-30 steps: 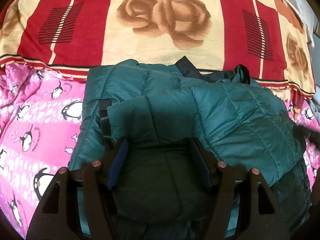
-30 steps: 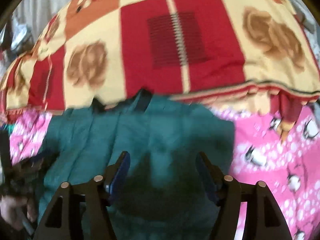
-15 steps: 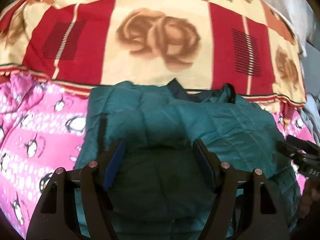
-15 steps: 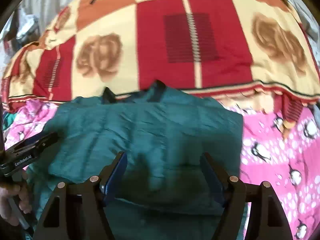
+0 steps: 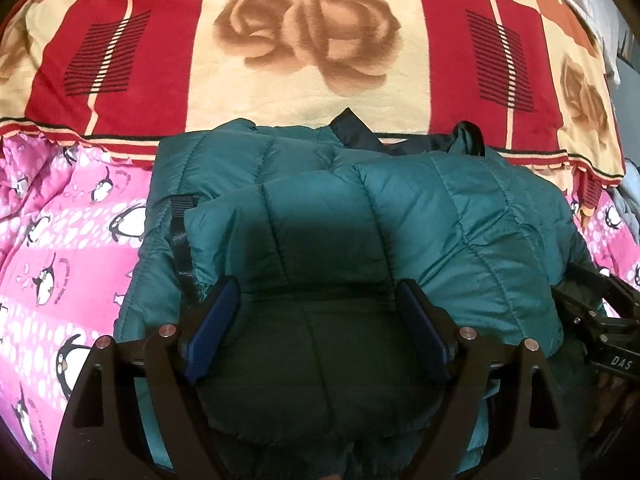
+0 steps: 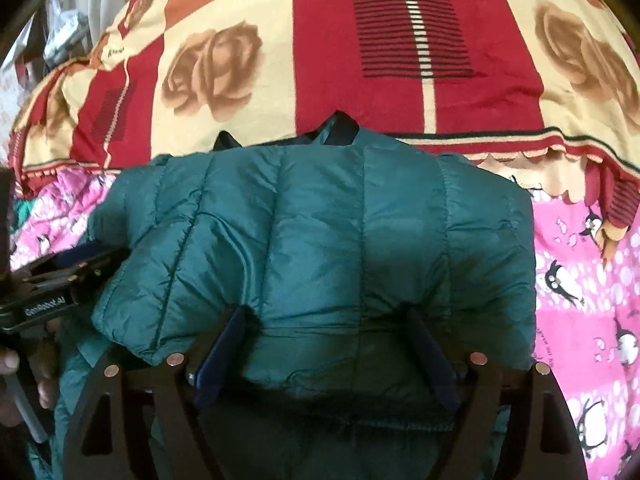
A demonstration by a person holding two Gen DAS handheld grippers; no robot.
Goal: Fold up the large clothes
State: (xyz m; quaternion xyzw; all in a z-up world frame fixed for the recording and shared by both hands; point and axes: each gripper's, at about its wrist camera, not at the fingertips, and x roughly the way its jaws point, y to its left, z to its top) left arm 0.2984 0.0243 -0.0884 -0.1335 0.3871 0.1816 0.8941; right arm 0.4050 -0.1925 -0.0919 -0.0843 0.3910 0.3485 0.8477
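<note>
A teal quilted puffer jacket [image 5: 420, 216] lies folded on the bed, its dark collar at the far edge; it also shows in the right wrist view [image 6: 320, 232]. My left gripper [image 5: 318, 292] is open, jaws wide, low over the jacket's near left part, holding nothing. My right gripper [image 6: 326, 316] is open, jaws wide, over the jacket's near right part, with the fabric edge lying between its fingers. The right gripper also shows at the right edge of the left wrist view [image 5: 596, 312], and the left gripper at the left edge of the right wrist view [image 6: 60, 276].
A red and cream rose-patterned blanket [image 5: 312, 40] covers the bed beyond the jacket. A pink penguin-print sheet [image 5: 60, 240] lies on both sides, also in the right wrist view [image 6: 580, 280]. Clutter shows at the far left [image 6: 60, 28].
Both grippers have come down closer over the jacket. The jacket stays folded in the same place. Both grippers stay open.
</note>
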